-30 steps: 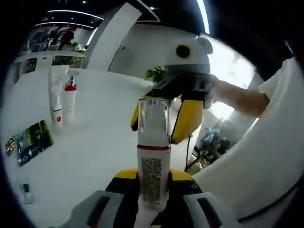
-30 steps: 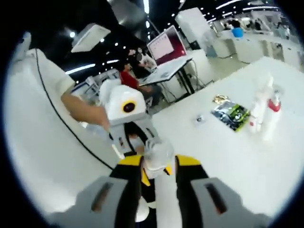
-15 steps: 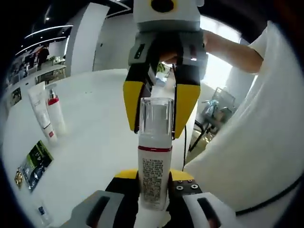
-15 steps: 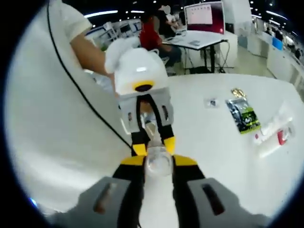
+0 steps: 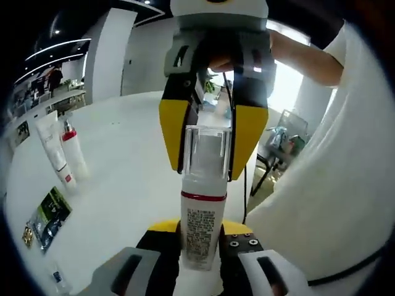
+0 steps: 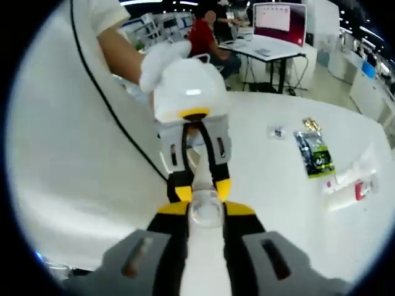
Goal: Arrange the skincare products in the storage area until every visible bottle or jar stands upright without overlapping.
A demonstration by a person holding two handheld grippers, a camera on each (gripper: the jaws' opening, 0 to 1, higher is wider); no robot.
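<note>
A white pump bottle (image 5: 200, 228) with a red band and a clear cap (image 5: 207, 154) stands upright between my left gripper's (image 5: 200, 233) yellow jaws, which are shut on its lower body. My right gripper (image 5: 207, 174) comes down from above, its yellow fingers (image 5: 174, 132) pressed on both sides of the clear cap. In the right gripper view the cap (image 6: 206, 213) sits clamped in my right gripper (image 6: 205, 214), with the left gripper (image 6: 201, 191) facing it from beyond. The bottle hangs in the air by the table's edge.
On the white table (image 5: 123, 179) a white tube (image 5: 52, 148) and a red-capped bottle (image 5: 74, 154) stand upright together. A green sachet (image 5: 49, 213) and a small packet (image 5: 58, 279) lie nearby. A person's arm (image 5: 308, 58) and white shirt fill the right.
My right gripper has swung from behind and beside the cap to straight over it, with its fingers on both sides. The bottle has stayed in the left gripper. Both cameras have shifted.
</note>
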